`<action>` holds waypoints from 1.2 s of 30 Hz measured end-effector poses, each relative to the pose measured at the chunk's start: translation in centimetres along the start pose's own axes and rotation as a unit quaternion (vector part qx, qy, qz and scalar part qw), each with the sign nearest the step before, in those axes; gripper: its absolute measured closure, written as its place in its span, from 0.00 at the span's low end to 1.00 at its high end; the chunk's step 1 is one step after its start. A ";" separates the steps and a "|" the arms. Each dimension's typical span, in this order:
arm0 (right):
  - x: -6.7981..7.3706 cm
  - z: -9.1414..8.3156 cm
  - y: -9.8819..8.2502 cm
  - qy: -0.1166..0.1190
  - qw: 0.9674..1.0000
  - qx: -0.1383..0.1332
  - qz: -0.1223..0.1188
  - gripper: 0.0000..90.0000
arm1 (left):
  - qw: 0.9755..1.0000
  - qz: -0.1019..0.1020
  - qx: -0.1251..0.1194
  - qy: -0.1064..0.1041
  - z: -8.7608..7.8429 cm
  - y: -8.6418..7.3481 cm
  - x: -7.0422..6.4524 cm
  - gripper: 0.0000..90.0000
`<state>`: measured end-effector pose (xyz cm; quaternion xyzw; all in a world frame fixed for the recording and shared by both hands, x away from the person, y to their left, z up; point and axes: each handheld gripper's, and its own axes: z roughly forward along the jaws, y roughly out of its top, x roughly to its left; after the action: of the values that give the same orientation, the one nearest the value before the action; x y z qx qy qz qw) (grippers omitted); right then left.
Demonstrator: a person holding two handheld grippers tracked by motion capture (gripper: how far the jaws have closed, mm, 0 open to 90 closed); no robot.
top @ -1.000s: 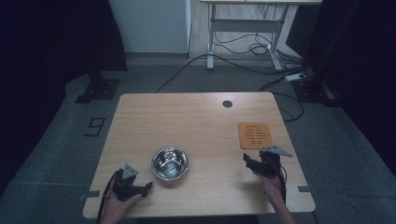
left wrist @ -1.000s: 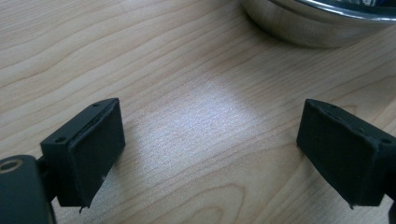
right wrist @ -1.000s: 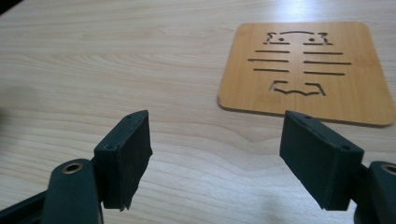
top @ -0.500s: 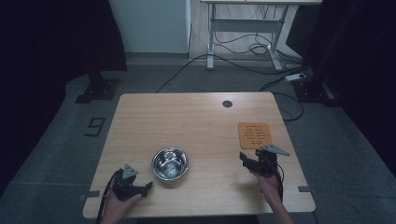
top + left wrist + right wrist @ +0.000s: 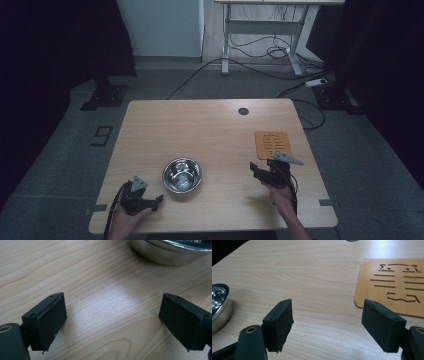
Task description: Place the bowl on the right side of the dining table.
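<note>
The wooden worktop (image 5: pixel 210 130) has a round dark grommet hole (image 5: pixel 243 111) near its far edge. Beyond it, cables (image 5: pixel 260 50) lie on the grey floor (image 5: pixel 165 80) beneath a white-framed desk (image 5: pixel 227 40).

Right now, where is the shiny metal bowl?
In the high view the bowl sits on the near left part of the table, just ahead and right of the left gripper; the orange board lies far to its right.

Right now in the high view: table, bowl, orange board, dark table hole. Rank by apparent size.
1. table
2. bowl and orange board: look much alike, no ranking between them
3. dark table hole
</note>
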<state>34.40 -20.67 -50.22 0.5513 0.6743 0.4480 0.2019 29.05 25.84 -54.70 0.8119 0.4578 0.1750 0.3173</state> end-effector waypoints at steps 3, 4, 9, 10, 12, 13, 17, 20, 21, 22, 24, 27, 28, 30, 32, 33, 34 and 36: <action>0.2 0.1 0.1 0.002 1.000 0.000 -0.001 0.28 | 1.000 0.000 0.000 0.000 0.0 0.0 0.0 0.08; 0.3 0.1 0.1 0.003 1.000 -0.001 -0.001 0.28 | 1.000 0.000 0.000 0.000 0.0 0.0 0.0 0.08; 0.8 0.3 0.3 0.007 1.000 0.002 -0.007 0.28 | 1.000 0.000 0.000 0.000 0.0 0.0 0.0 0.08; 0.9 0.3 0.4 0.007 1.000 0.002 -0.007 0.28 | 1.000 0.000 0.000 0.000 0.0 0.0 0.0 0.08; 1.2 0.4 0.4 0.009 1.000 0.002 -0.009 0.28 | 1.000 0.000 0.000 0.000 0.0 0.0 0.0 0.08; 1.2 0.4 0.5 0.010 1.000 0.002 -0.011 0.27 | 1.000 0.000 0.000 0.000 0.0 0.0 0.0 0.08; 1.7 0.5 0.6 0.013 1.000 0.003 -0.014 0.28 | 1.000 0.000 0.000 0.000 0.0 0.0 0.0 0.08; 2.0 0.7 0.7 0.016 1.000 0.004 -0.017 0.28 | 1.000 0.000 0.000 0.000 0.0 0.0 0.0 0.08; 2.1 0.7 0.7 0.016 1.000 0.004 -0.017 0.28 | 1.000 0.000 0.000 0.000 0.0 0.0 0.0 0.08; 2.2 0.8 0.8 0.018 1.000 0.003 -0.019 0.28 | 1.000 0.000 0.000 0.000 0.0 0.0 0.0 0.08; 2.4 0.8 0.9 0.020 1.000 0.002 -0.019 0.28 | 1.000 0.000 0.000 0.000 0.0 0.0 0.0 0.08; 2.8 0.9 1.1 0.024 1.000 0.000 -0.019 0.28 | 1.000 0.000 0.000 0.000 0.0 0.0 0.0 0.08; 2.9 1.0 1.1 0.026 0.999 0.002 -0.021 0.28 | 1.000 0.000 0.000 0.000 0.0 0.0 0.0 0.08; 3.2 1.1 1.2 0.027 0.999 0.003 -0.024 0.27 | 1.000 0.000 0.000 0.000 0.0 0.0 0.0 0.08; 3.5 1.2 1.2 0.030 0.999 0.001 -0.026 0.28 | 1.000 0.000 0.000 0.000 0.0 0.0 0.0 0.08; 3.7 1.3 1.3 0.031 0.999 0.001 -0.027 0.28 | 1.000 0.000 0.000 0.000 0.0 0.0 0.0 0.08; 3.8 1.4 1.3 0.032 0.999 0.002 -0.029 0.28 | 1.000 0.000 0.000 0.000 0.0 0.0 0.0 0.08; 4.1 1.5 1.3 0.034 0.999 0.003 -0.029 0.28 | 1.000 0.000 0.000 0.000 0.0 0.0 0.0 0.08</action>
<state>35.02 -16.37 -49.00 0.5165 0.6977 0.4585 0.1903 29.05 25.85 -54.70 0.8119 0.4577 0.1750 0.3173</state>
